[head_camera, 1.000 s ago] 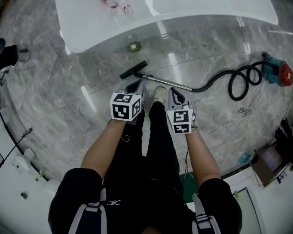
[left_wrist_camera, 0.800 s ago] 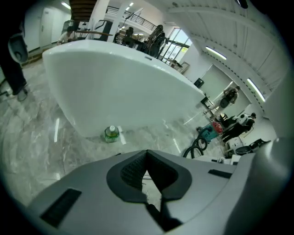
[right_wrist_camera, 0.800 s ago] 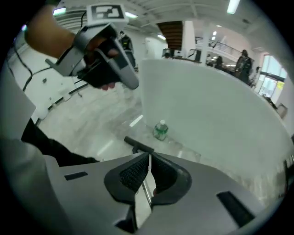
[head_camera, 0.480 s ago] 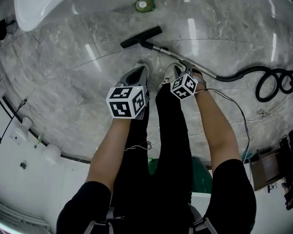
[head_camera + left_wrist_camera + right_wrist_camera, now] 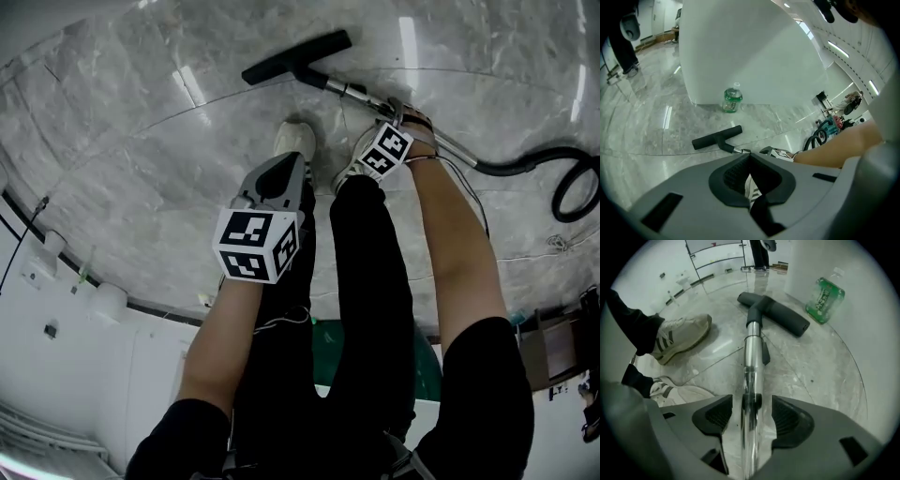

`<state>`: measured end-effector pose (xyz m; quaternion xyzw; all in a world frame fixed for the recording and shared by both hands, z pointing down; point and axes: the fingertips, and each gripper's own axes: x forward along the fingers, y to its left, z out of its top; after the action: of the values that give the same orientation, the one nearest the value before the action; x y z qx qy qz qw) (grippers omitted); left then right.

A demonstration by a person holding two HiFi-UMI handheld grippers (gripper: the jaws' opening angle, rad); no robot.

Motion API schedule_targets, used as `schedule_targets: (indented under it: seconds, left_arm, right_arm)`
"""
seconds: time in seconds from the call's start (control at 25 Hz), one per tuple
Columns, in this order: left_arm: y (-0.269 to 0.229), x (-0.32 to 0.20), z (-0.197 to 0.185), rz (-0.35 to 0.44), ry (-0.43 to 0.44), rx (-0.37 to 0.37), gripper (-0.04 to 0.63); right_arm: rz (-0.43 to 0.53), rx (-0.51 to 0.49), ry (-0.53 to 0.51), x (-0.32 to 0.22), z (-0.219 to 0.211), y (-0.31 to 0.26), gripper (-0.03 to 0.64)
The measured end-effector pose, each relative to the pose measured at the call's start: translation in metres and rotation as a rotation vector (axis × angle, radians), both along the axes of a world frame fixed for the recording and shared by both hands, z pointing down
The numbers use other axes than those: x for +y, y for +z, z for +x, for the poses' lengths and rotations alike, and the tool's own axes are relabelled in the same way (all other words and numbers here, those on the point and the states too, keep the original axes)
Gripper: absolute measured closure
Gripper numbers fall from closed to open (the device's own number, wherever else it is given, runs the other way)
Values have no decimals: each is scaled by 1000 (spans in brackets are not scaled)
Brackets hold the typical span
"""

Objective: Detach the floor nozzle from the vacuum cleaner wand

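The black floor nozzle (image 5: 295, 56) lies on the marble floor, still joined to the chrome wand (image 5: 352, 90), which runs right to a black hose (image 5: 553, 178). My right gripper (image 5: 394, 117) points down over the wand just behind the nozzle. In the right gripper view its jaws (image 5: 750, 411) have just been opening and stand wide on either side of the wand (image 5: 751, 352), pads not pressing it, with the nozzle (image 5: 773, 310) ahead. My left gripper (image 5: 279, 171) hangs shut and empty over the person's left leg. Its own view (image 5: 750, 161) shows the nozzle (image 5: 717, 137) farther off.
The person's two shoes (image 5: 682, 336) (image 5: 679, 392) stand just left of the wand. A green bottle (image 5: 825, 295) stands beyond the nozzle by the foot of a white counter (image 5: 754, 51). The teal vacuum body (image 5: 829, 125) sits far right. A cable (image 5: 487, 220) trails on the floor.
Both grippers have dropped toward the floor as the person bent down. The right one went from beside the leg to straddling the wand. The nozzle now looks nearer.
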<state>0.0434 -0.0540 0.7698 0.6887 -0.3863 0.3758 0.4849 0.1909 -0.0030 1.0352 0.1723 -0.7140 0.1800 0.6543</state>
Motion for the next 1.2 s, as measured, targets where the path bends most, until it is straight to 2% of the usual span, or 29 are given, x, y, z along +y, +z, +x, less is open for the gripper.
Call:
schedule_targets:
  seconds: [0.12,0.16,0.24,0.32,0.4,0.48,0.56,0.72,0.92,1.2]
  left_arm:
    - [2,7,-6,12,15,-5,589]
    - [2,7,-8,23,10,-2,589]
    - [4,3,-11,58,-6,0,588]
    - [6,-5,-14,75,-44,6,588]
    - [7,-12,-16,67,-126,26,574]
    - [10,-19,-17,42,-226,48,449]
    - [14,-23,-17,4,-330,75,355]
    - [3,-35,-14,-29,-469,145,324]
    - [-32,-68,-2,1,-531,317,324]
    - [-76,-84,0,72,-518,388,324]
  right_arm:
    - [-31,87,-14,10,6,21,351]
    - [-35,106,-12,11,8,24,431]
    - [-42,104,-4,8,8,22,431]
    - [-38,52,-7,3,4,8,431]
    - [-14,-16,-16,0,-1,-17,431]
    - [18,-82,-19,-4,-6,-49,433]
    - [52,-136,-16,-8,-7,-85,431]
    - [91,-216,13,-15,-7,-156,433]
    - [104,-326,19,-22,-14,-230,433]
    - [87,-431,5,3,-34,-300,433]
